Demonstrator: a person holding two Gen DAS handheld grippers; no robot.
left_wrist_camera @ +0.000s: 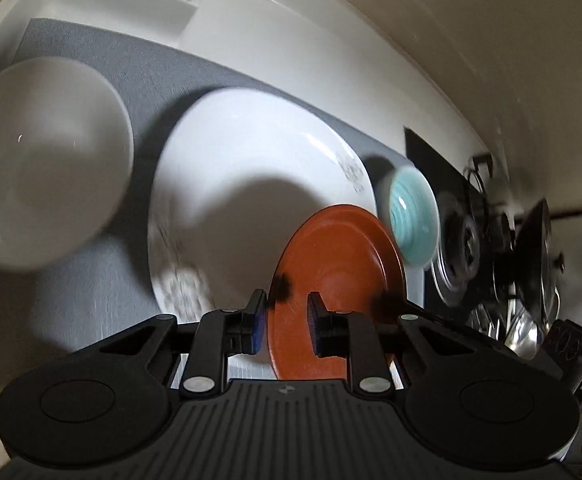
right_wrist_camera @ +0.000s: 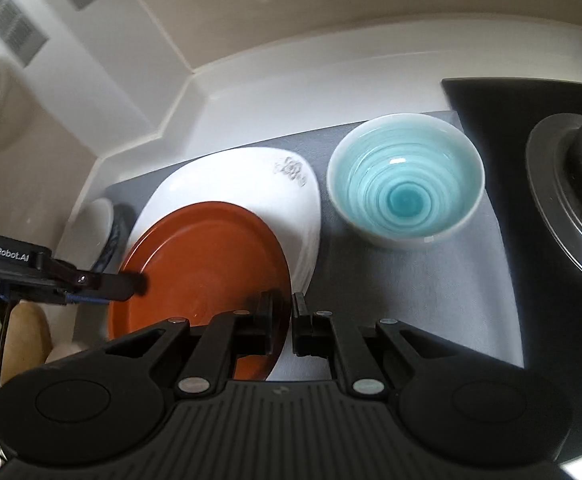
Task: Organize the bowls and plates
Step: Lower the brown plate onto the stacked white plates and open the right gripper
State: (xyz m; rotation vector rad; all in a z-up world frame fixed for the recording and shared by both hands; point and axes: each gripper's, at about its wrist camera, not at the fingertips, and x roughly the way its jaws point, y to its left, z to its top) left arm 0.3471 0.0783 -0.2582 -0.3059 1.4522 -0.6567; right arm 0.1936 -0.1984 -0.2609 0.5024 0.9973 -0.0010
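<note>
Both grippers, left gripper (left_wrist_camera: pixel 287 322) and right gripper (right_wrist_camera: pixel 292 320), clamp the orange plate's (right_wrist_camera: pixel 207 252) opposite rims above the white plate (right_wrist_camera: pixel 291 192); keeping it level should centre it.

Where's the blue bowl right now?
In the right wrist view the blue bowl sits upright on the grey mat, right of the white plate and left of the stove burner.

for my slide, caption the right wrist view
Two hand-held grippers clamp an orange plate over a white plate, teal bowl beside.
</note>
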